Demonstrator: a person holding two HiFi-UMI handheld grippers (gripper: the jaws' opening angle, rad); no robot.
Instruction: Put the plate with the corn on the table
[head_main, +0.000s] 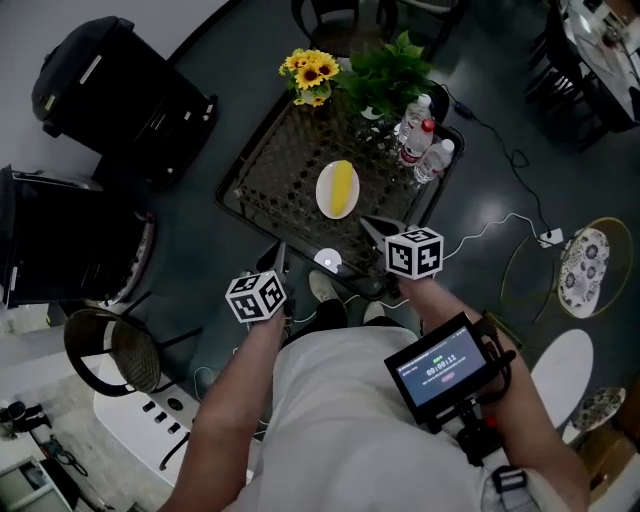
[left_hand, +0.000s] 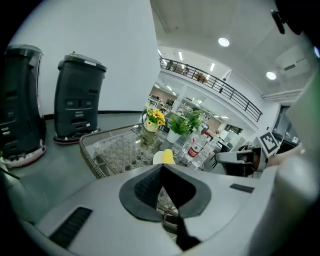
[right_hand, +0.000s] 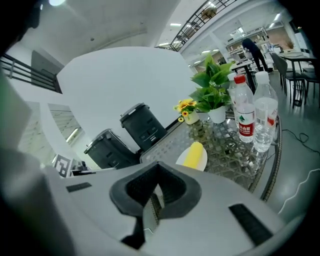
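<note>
A white plate (head_main: 325, 192) with a yellow corn cob (head_main: 342, 186) on it rests near the middle of a glass-topped wicker table (head_main: 243, 158). Both grippers hover off the table's near edge, short of the plate. My left gripper (head_main: 281, 250) is shut with nothing in it; my right gripper (head_main: 369, 224) is also shut and empty. In the left gripper view the corn (left_hand: 167, 156) shows just beyond the closed left gripper (left_hand: 161, 168). From the right gripper view the plate (right_hand: 200, 161) and corn (right_hand: 193, 153) lie ahead of the closed right gripper (right_hand: 157, 173).
Sunflowers (head_main: 311, 73), a green potted plant (head_main: 388, 70) and three water bottles (head_main: 421, 140) stand along the table's far side. Black machines (head_main: 110, 95) sit on the floor to the left. A round chair (head_main: 112, 350) is at lower left, and a cable with a power strip (head_main: 549, 237) runs to the right.
</note>
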